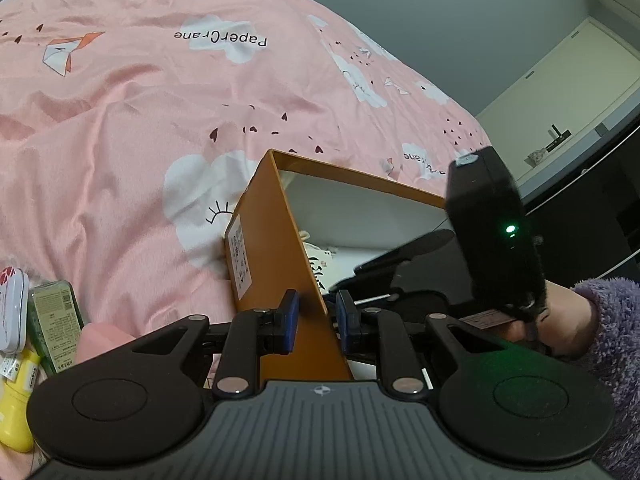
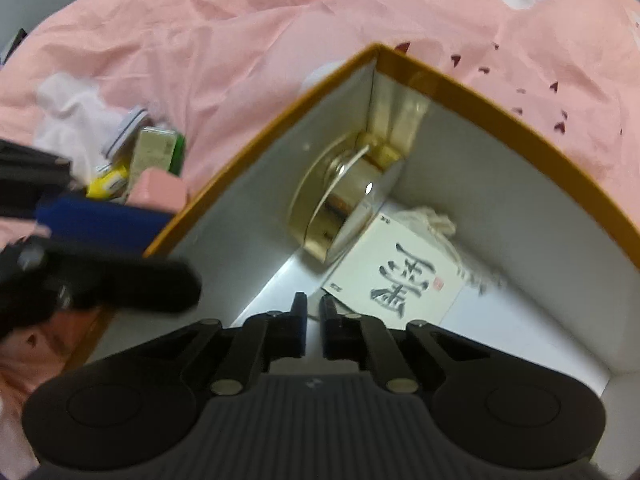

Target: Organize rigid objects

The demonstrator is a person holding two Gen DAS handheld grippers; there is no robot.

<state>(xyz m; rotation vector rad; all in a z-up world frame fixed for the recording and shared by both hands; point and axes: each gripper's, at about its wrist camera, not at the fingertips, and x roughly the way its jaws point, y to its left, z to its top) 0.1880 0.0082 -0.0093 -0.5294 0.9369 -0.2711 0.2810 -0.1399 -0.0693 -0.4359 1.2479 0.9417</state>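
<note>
My left gripper [image 1: 313,322] has its jaws clamped on the box [image 1: 276,248] wall, box sitting on the bed [image 1: 120,128]. Right gripper [image 2: 314,330] hangs inside it, jaws pinched together, empty I think; gold tin [image 2: 336,204] leans in the corner.

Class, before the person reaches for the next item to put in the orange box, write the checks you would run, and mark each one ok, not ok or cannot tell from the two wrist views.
1. Left gripper steadies the orange box: ok, its pads clamp the box wall.
2. Right gripper is free to pick: ok, jaws shut with nothing between them.
3. Room left in the box: ok, bare white floor beside the gold round tin and the calligraphy card.
4. Items still waiting outside: ok, green box, yellow bottle and white tin lie on the pink bedding.
5. Gold tin sits stable: cannot tell, it leans in the corner and the view is blurred.
</note>
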